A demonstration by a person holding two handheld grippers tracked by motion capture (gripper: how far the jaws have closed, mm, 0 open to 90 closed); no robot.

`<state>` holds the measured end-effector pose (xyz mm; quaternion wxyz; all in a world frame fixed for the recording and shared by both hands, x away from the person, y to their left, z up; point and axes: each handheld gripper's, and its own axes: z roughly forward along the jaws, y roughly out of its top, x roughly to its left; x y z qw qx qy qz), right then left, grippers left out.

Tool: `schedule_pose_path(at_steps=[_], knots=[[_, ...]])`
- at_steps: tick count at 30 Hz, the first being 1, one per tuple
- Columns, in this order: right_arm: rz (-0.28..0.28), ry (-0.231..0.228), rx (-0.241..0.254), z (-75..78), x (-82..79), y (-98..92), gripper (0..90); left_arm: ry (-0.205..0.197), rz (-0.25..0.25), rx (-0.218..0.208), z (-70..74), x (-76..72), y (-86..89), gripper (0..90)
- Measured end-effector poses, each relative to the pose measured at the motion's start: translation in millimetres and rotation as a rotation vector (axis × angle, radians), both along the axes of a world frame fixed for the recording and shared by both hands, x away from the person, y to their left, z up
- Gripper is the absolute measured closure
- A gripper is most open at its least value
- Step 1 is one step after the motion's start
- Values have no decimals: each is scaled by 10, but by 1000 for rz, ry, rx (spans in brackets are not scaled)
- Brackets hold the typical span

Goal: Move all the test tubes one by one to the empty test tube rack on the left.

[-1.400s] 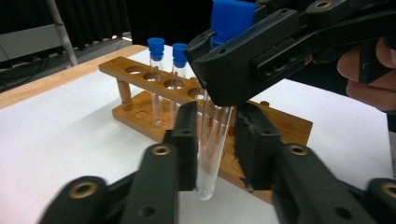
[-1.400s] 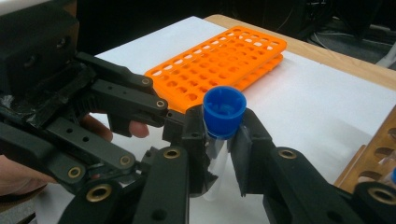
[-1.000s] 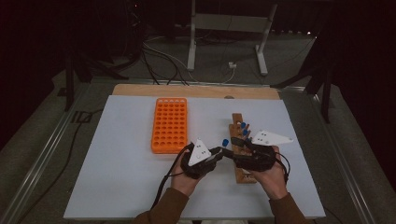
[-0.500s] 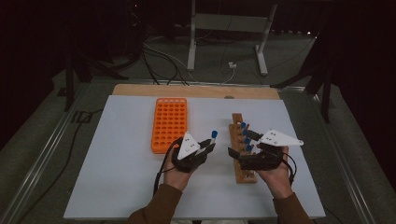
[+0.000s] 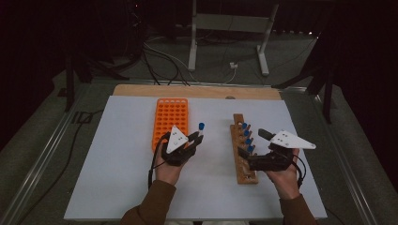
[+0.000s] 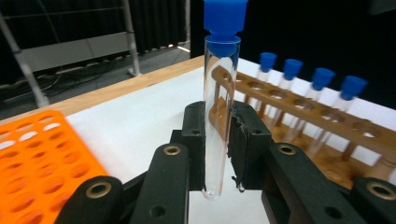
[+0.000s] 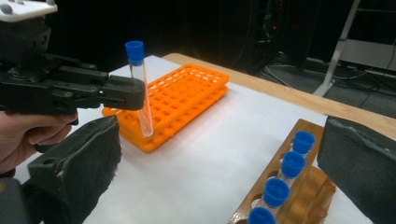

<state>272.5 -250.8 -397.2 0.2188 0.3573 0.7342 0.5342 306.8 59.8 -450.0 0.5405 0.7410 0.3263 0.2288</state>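
Left gripper view: test tube [image 6: 218, 116] with blue cap is clamped upright between the left tongs [image 6: 219, 144], pads on the lower half of the glass, rounded bottom hanging clear below them. Nothing visible inside the tube. High view puts the left tongs [image 5: 195, 139] just right of the orange rack [image 5: 170, 117], tube off the tabletop [image 5: 117, 187], not yet over any hole.

Right tongs [image 5: 256, 147] sit over the near end of the wooden rack [image 5: 244, 166], jaws wide apart and empty; they have just been opening, nothing between them. Right gripper view shows four blue-capped tubes [image 7: 285, 179] seated in that rack, just ahead of the right tongs, with the orange rack farther off behind the held tube.

Progress, as I read it: one tube out of the wooden rack and mid-transfer, none seated in the orange rack as far as I can see. Left: drop this one in, then move the other four.
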Motion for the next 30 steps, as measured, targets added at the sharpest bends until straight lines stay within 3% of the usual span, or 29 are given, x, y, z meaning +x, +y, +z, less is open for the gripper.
schedule_pose_path(at_steps=[18, 30], knots=[[-5, 7, 26, -20, 11, -55, 2, 22, 83, 27, -119, 118, 213, 781], [2, 2, 34, -15, 8, -67, 2, 61, 129, 42, -273, 158, 325, 781]])
